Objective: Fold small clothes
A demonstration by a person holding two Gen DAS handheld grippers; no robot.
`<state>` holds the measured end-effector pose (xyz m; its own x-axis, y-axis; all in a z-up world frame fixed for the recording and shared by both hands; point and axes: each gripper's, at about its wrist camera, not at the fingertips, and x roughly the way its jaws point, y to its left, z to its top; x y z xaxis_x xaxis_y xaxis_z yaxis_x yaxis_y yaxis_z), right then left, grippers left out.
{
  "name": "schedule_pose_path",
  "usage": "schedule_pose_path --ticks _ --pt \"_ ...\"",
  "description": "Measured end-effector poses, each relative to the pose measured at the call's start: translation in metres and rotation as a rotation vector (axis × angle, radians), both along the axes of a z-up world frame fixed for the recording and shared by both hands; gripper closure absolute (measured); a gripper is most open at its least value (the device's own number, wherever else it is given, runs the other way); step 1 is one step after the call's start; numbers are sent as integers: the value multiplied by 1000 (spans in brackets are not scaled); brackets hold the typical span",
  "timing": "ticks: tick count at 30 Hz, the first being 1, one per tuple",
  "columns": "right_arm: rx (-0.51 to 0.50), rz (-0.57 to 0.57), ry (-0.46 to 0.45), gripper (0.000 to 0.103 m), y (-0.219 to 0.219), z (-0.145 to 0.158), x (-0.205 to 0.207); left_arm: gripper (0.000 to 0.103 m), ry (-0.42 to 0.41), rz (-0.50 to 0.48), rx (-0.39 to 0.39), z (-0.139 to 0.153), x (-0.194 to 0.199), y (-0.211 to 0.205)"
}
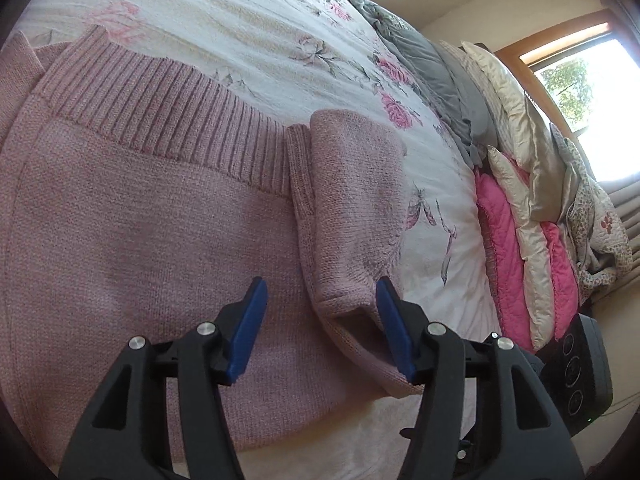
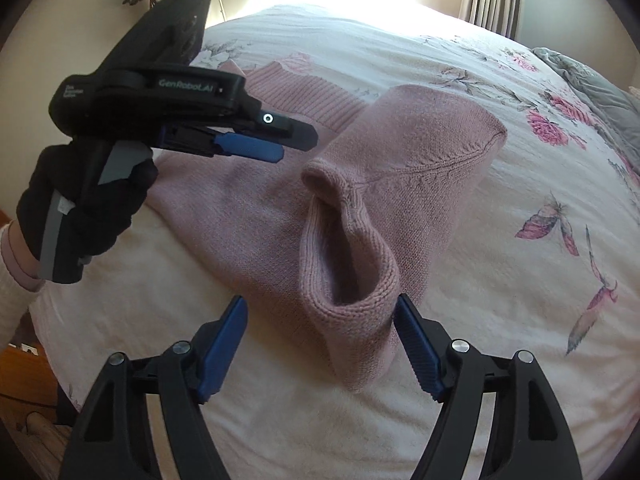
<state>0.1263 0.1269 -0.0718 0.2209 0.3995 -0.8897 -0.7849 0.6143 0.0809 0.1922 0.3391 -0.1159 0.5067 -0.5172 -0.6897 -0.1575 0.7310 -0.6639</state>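
Right gripper [image 2: 320, 312] at 6 o'clock, jaws spread wide, nothing between the pads; the open cuff of the pink sweater's sleeve [image 2: 352, 268] sits just ahead, touching the right pad. Left gripper [image 1: 320, 292] likewise spread and empty above the sweater body, sleeve edge by its right pad. Pink sweater [image 1: 140, 208] lies flat on the floral bedspread [image 2: 540, 312], sleeve folded inward. Gloved left hand [image 2: 84, 204] at 9 o'clock. Pillows [image 1: 516, 216] at 3 o'clock, window [image 1: 584, 80] beyond.
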Motion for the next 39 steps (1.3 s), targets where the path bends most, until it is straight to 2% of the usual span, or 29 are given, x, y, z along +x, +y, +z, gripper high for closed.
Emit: schedule_pose_path --ticks 2,3,4,7,11,15,17,18,19,21,29,34,39 --pt "-2 -5 14 47 1 -6 3 47 23 5 -10 -8 7 -4" --pt "3 -13 28 63 0 -8 5 47 31 7 -11 -11 10 -5" --pt "16 -23 46 75 -1 -10 8 47 36 10 -15 -13 13 -6" --pt "72 -62 78 86 -13 -8 16 47 48 17 -37 -18 21 -8" --pt "213 -92 132 88 -37 9 20 46 53 25 -80 -23 33 -7" --pt "257 -96 132 88 -47 19 19 47 41 36 -156 -21 56 -10" --pt "271 -95 136 88 -47 20 19 53 42 45 -157 -19 67 -11" --pt "285 -95 144 88 -47 21 20 61 46 46 -160 -18 72 -12" --pt "296 -96 154 88 -46 21 19 74 49 41 -164 -18 76 -13" --pt "301 -96 151 88 -43 21 18 81 53 24 -167 -16 81 -14" --pt "382 -15 179 88 -12 36 9 85 -83 28 -113 34 52 20" --pt "413 79 179 88 35 52 -5 85 -155 56 -50 70 25 60" --pt "408 164 183 88 92 58 -16 85 -163 107 17 88 3 108"
